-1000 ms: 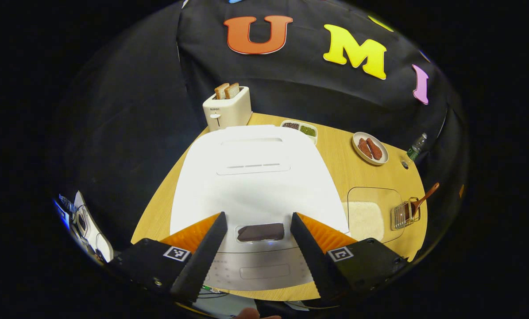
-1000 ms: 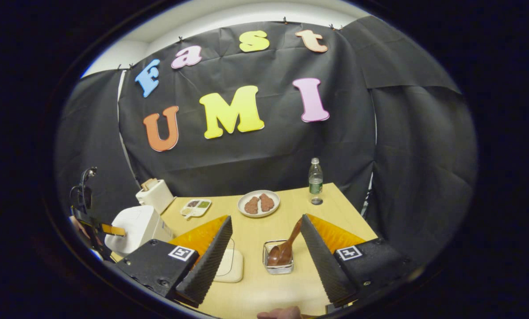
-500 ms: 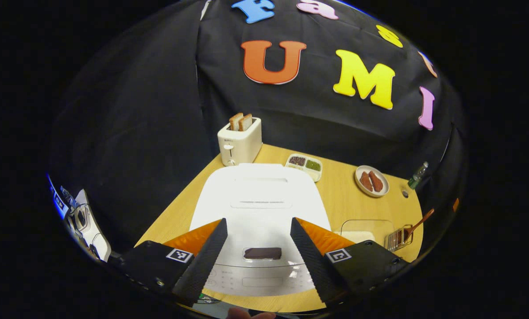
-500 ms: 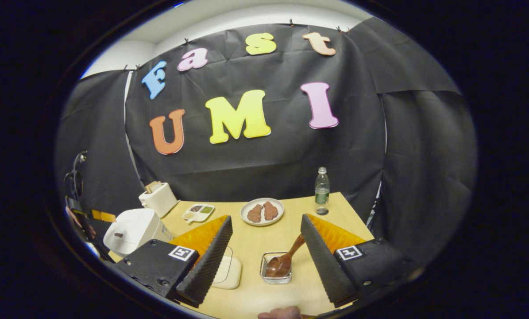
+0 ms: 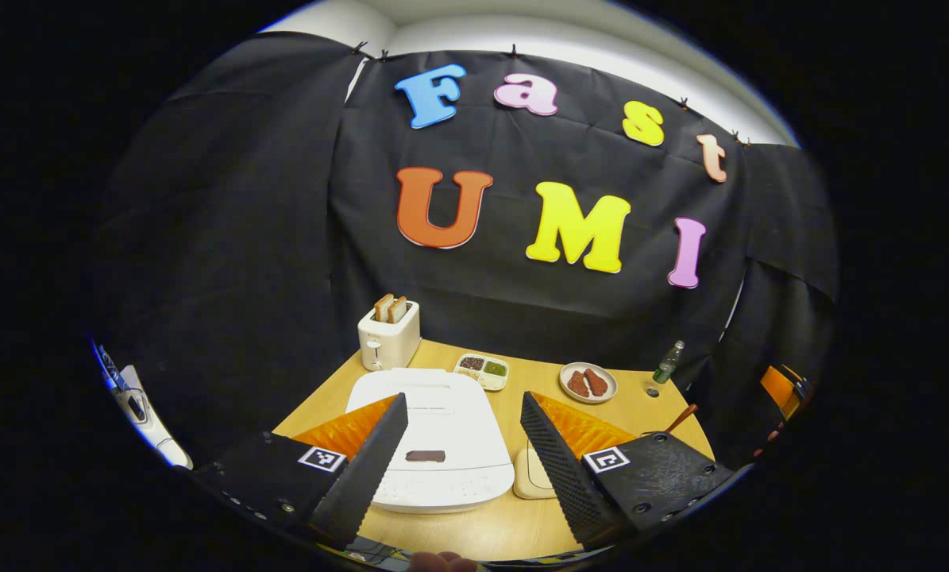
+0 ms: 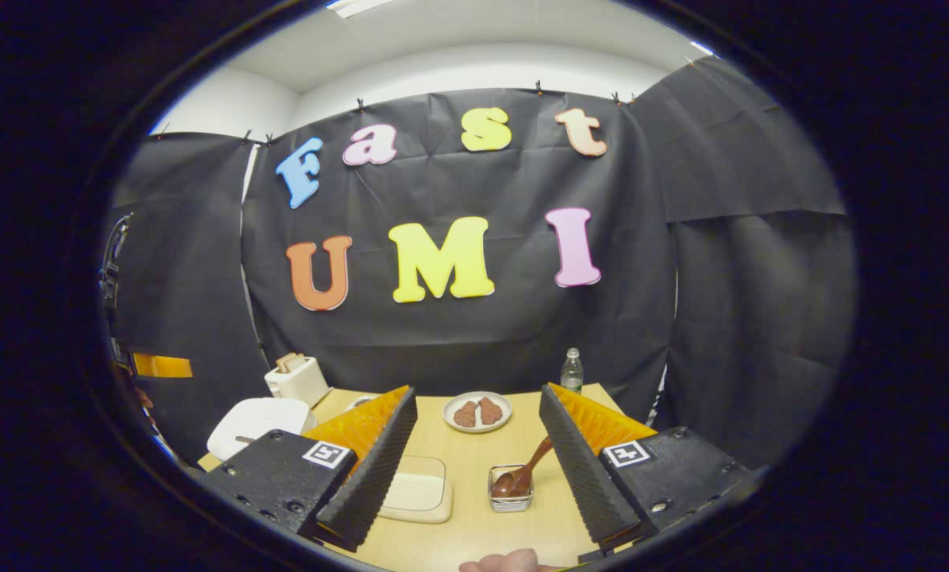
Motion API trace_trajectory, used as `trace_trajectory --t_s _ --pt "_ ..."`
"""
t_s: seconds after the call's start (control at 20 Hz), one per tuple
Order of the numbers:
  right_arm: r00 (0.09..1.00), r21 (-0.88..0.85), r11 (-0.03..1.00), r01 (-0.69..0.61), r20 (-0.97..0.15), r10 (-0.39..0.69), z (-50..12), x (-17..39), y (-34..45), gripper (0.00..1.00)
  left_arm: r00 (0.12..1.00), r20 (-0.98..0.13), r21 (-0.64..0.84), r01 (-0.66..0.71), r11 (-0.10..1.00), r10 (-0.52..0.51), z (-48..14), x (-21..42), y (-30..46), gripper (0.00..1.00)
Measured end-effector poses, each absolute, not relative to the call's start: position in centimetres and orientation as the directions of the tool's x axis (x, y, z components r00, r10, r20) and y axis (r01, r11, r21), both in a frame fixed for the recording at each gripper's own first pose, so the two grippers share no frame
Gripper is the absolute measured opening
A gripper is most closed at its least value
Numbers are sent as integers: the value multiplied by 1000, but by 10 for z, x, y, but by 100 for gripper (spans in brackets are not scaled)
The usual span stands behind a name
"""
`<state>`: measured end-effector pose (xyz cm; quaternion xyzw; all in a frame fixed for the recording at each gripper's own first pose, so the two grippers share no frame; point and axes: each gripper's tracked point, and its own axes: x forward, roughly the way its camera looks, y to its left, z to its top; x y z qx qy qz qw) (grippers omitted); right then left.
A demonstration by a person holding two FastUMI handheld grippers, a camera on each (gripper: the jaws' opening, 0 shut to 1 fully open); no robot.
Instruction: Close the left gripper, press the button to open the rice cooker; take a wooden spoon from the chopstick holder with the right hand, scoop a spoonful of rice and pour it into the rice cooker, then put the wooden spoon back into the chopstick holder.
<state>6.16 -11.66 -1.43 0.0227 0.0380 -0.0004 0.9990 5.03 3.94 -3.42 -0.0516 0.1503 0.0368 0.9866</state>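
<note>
left gripper view | left gripper (image 5: 460, 453) gaping over the lidded rice cooker (image 5: 434, 445) | right gripper (image 6: 474, 449) slack too | unclosed fingers could straddle the button (image 5: 425, 456), lid stays shut

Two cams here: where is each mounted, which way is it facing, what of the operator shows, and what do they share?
Left gripper view: rides the left gripper, above the table's near edge, facing the closed rice cooker and back wall; its open fingers frame the cooker.
Right gripper view: rides the right gripper, facing the chopstick holder with the wooden spoon; a fingertip shows at the bottom edge.
Shared: rice cooker, toaster, plate, bottle, rice tray.
</note>
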Motion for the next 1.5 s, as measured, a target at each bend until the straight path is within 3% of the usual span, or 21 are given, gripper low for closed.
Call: trace_trajectory --t_s 0.45,0.7,1.5 --pt "997 -13 998 57 46 -57 28 -48 -83 99 997 -54 -43 56 997 -59 30 -42 -11 93" --pt "992 -46 997 68 113 -63 38 -81 -72 99 998 38 -10 50 999 -49 36 -71 -27 93" --pt "996 -3 998 58 62 -57 11 -112 -74 100 995 37 15 96 995 -97 24 -97 -63 93"
